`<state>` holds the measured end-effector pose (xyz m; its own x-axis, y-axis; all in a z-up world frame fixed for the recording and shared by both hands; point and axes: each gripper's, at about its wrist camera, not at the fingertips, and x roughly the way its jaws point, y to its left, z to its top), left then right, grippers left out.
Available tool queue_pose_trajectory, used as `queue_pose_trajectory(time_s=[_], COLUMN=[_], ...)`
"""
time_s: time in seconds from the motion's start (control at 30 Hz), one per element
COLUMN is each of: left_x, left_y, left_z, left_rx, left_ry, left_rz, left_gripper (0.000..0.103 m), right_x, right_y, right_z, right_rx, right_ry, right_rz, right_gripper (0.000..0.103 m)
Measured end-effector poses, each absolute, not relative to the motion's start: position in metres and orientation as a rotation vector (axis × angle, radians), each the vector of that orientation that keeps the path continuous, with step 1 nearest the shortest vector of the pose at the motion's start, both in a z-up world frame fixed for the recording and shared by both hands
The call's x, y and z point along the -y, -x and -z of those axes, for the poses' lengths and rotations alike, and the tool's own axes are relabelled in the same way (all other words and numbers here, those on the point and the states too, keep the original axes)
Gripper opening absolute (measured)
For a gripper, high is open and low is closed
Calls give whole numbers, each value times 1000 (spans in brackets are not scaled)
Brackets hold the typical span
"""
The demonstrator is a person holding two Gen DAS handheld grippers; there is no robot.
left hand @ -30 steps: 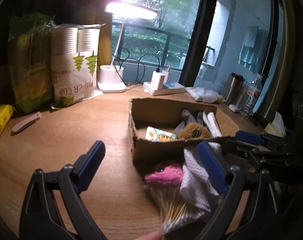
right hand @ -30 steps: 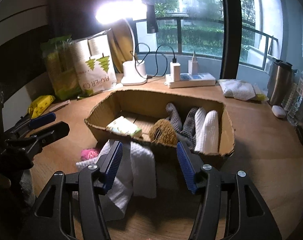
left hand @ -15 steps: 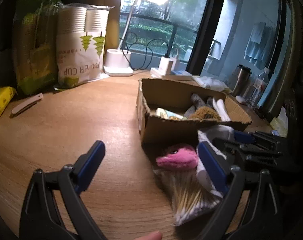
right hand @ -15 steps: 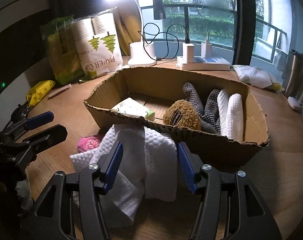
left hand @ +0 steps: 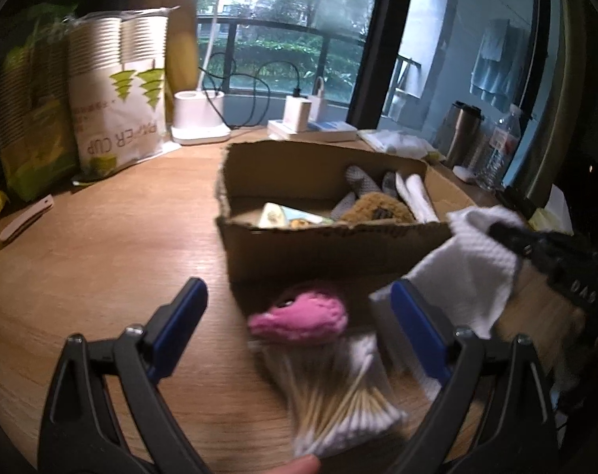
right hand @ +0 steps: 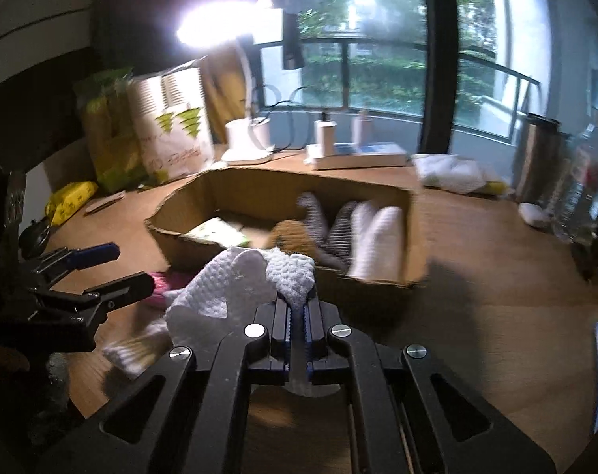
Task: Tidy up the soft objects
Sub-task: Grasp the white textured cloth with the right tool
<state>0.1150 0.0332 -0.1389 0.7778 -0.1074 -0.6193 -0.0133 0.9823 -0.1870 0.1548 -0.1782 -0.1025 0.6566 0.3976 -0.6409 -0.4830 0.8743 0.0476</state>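
Window-side wooden desk (left hand: 113,245), lamp on, paper-cup sleeve and power strip at the back.

Left wrist view: cardboard box (left hand: 330,237) sits mid-desk, already holding gloves, a brown plush and a small packet. Left gripper (left hand: 299,328) fingers are wide apart, holding nothing. Between them on the desk: pink plush (left hand: 302,316) resting on top of a cotton swab pack (left hand: 338,387), just in front of the box. White cloth (left hand: 468,272) is now up off the desk at the right, hanging from the right gripper; half a second ago it lay draped against the box's near wall.

Right wrist view: right gripper (right hand: 297,308) fingers, a second ago open around the cloth (right hand: 235,284), are now pressed together on a bunched fold of it. The cloth is lifted, with its bulk flopping left of the fingers, in front of the box's (right hand: 413,237) near edge. Frame is motion-blurred, so the hand is likely mid-move. Left gripper (right hand: 113,268) visible at the left, open.

Read: grasp done, cloth is the item in hand, next step looks like carrying it over the near wall and dropping it in the box. Pink plush is still outside. Loose cloth could snag on the cardboard rim.
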Motion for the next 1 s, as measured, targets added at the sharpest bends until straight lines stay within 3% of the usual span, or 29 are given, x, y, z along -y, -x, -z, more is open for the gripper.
queue_pose_trajectory(time_s=[0.33,0.37,0.43,0.47,0.9,1.0], left_x=[-15,-14,-12,-12,-17,-15], left_y=[-137,-139,-140,-140,-133,-134], left_z=[154,156,157,157,153,153], left_rx=[-757,-762,-766,-766,-745,-746], left_ry=[137,130,124,123,130,129], left_rz=[51,51,52,54,64,72], left_gripper=[95,95,95,95,91,91], right_x=[221,221,220,219,216,210], right_y=[-157,-157,-154,-152,-145,-148], right_z=[110,111,110,109,121,128], right_rx=[-722,-729,-718,-711,-757,-764], right_ry=[65,56,42,41,94,101], right_rz=[-456,-476,-513,-531,-555,-557], right_gripper=[6,8,23,35,38,49])
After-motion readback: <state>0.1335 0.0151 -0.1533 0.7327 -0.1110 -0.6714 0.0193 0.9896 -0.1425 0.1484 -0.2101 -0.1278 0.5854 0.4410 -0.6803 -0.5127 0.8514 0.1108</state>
